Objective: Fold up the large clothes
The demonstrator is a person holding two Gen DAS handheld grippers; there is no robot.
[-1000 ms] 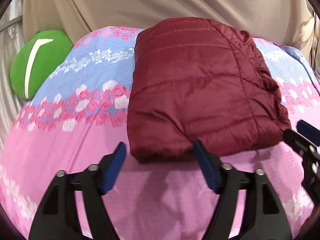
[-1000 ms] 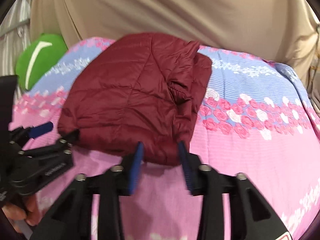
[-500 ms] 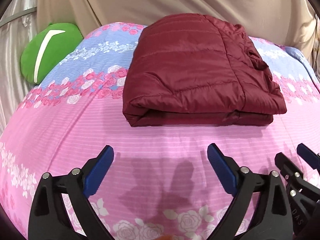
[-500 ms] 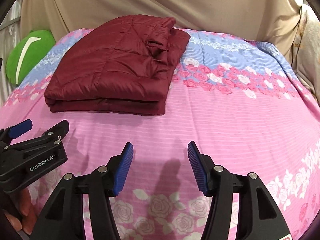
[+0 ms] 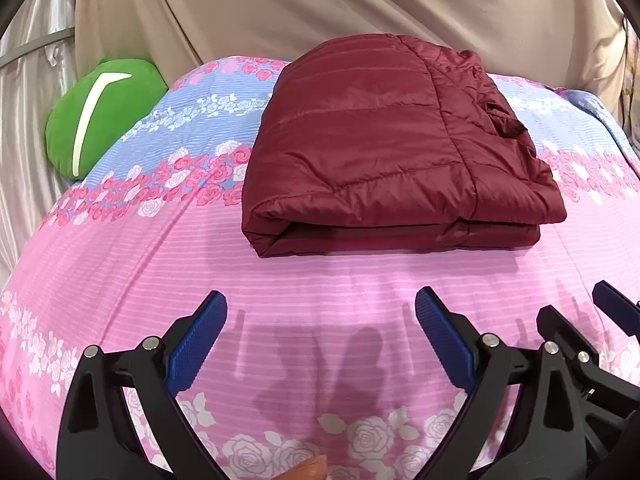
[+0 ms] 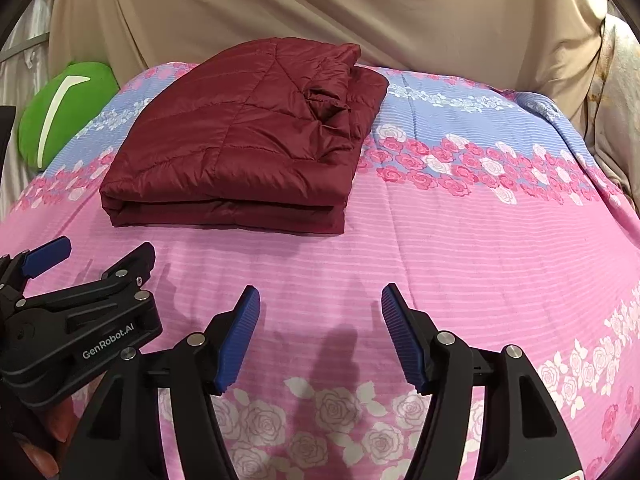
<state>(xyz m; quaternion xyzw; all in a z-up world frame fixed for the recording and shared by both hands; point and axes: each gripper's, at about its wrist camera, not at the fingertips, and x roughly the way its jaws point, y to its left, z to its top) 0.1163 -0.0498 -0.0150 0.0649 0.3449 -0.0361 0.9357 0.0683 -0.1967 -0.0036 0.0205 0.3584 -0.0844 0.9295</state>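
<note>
Bedspread, pink and blue with roses, carries the folded maroon jacket near its far middle, fold edge facing the cameras, long axis across the bed in the left view. A green cushion sits at the far left. The left tool and right tool hover low, level, side by side, blue pads spread apart and empty, well short of the jacket. The bed's near edge is cut off.

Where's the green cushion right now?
In both wrist views the green cushion sits at the far left edge of the floral bedspread, against the beige curtain, left of the folded maroon jacket.
</note>
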